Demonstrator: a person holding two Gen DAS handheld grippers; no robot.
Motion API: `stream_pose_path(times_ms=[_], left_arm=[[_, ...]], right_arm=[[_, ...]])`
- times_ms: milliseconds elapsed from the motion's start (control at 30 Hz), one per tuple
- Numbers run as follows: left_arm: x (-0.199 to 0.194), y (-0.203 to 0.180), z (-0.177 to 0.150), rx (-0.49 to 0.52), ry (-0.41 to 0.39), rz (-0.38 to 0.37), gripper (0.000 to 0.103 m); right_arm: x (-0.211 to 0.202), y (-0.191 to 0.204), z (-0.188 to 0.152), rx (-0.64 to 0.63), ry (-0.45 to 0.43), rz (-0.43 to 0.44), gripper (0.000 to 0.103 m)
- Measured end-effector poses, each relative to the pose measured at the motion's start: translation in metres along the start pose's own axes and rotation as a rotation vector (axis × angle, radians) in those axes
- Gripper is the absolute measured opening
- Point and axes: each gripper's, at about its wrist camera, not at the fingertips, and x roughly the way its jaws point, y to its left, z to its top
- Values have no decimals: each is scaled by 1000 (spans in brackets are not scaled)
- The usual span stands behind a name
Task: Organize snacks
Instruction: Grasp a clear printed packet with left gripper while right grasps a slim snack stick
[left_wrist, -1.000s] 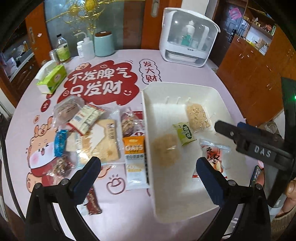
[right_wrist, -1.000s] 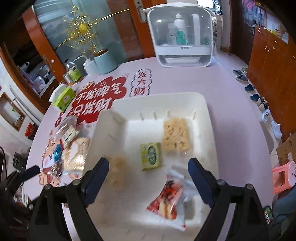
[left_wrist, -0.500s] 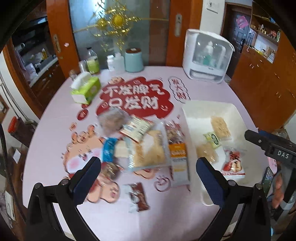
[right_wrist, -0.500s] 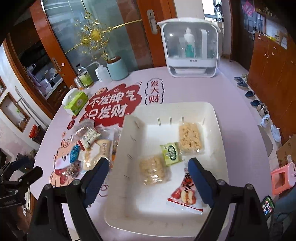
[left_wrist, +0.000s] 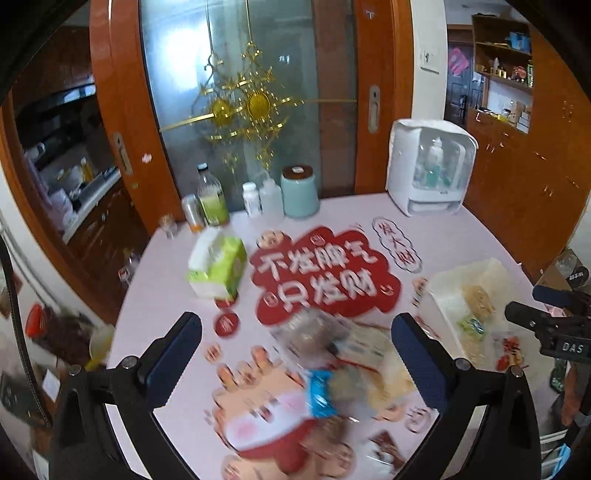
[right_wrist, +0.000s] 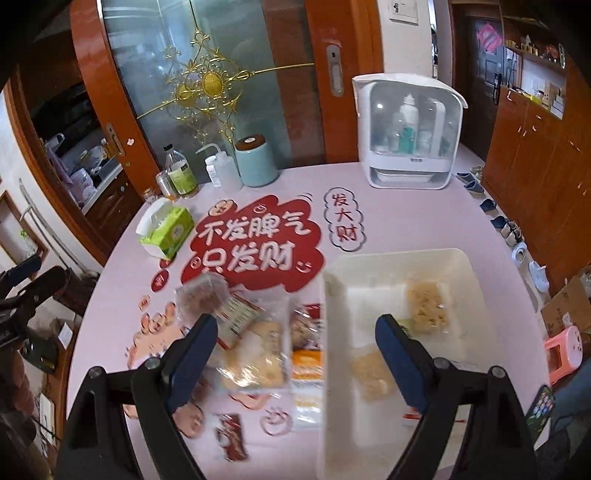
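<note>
A pile of wrapped snacks (right_wrist: 255, 339) lies on the pink round table, left of a white tray (right_wrist: 399, 258). The tray holds several packets, among them two pale puffed-rice bars (right_wrist: 428, 306). My right gripper (right_wrist: 295, 350) hangs open and empty high above the tray's left wall. My left gripper (left_wrist: 295, 350) is open and empty too, raised above the blurred snack pile (left_wrist: 343, 362). In the left wrist view the tray (left_wrist: 439, 288) sits at the right, with the right gripper's black body (left_wrist: 546, 328) beside it. A dark red packet (right_wrist: 231, 437) lies alone near the front edge.
At the table's back stand a green tissue box (right_wrist: 166, 230), bottles (right_wrist: 181, 175), a teal canister (right_wrist: 255, 158) and a white cabinet-like appliance (right_wrist: 406, 133). Wooden doors and cupboards surround the table. A pink stool (right_wrist: 565, 350) is on the floor at right.
Both grippers have risen and pulled back from the table, so the views widened. The left view swung left off the tray toward the snack pile. Both stay open and empty.
</note>
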Motion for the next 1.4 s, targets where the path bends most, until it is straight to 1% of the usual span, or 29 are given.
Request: stream_pose_path(times_ms=[100, 167, 233, 267, 367, 500, 567, 600, 667, 733, 867, 1033, 1100, 1133, 1167, 1200, 1233, 1333, 1400], left_arm=[[20, 25, 12, 31, -3, -7, 102], [39, 38, 17, 43, 16, -11, 102], [65, 50, 19, 57, 48, -43, 102], [79, 55, 20, 70, 72, -71, 102], [117, 58, 13, 111, 137, -133, 102], [165, 47, -2, 198, 212, -220, 102], [184, 36, -11, 255, 239, -243, 102], [191, 30, -15, 281, 252, -247, 102], [210, 18, -24, 336, 280, -255, 102], [228, 10, -32, 365, 315, -258, 102], [255, -2, -42, 407, 369, -286, 102], [275, -11, -53, 466, 416, -302, 102], [283, -13, -58, 475, 437, -309, 102], [286, -14, -59, 475, 442, -310, 102], [289, -15, -60, 474, 449, -316, 102], [292, -15, -60, 473, 455, -321, 102], [297, -16, -61, 466, 466, -330, 102], [312, -16, -62, 436, 513, -364, 102], [321, -18, -65, 416, 543, -380, 102]], right_arm=[[10, 23, 8, 16, -7, 0, 88], [19, 39, 14, 12, 0, -16, 88], [29, 51, 18, 6, 13, -25, 88], [36, 58, 21, 2, 21, -27, 88], [59, 69, 26, 2, 55, -42, 88], [104, 72, 26, 14, 131, -72, 88], [133, 73, 21, 18, 187, -90, 86], [141, 74, 19, 18, 203, -96, 83], [168, 77, 11, 18, 261, -108, 78], [188, 78, 3, 27, 303, -116, 76], [220, 79, -7, 78, 362, -98, 76], [241, 83, -13, 91, 409, -106, 74], [243, 83, -16, 92, 413, -98, 69], [242, 83, -17, 90, 411, -83, 57], [241, 83, -16, 89, 412, -74, 48], [240, 83, -16, 87, 410, -76, 44], [238, 81, -16, 91, 403, -66, 39], [233, 74, -16, 128, 398, -25, 29], [230, 72, -17, 129, 391, -7, 27]])
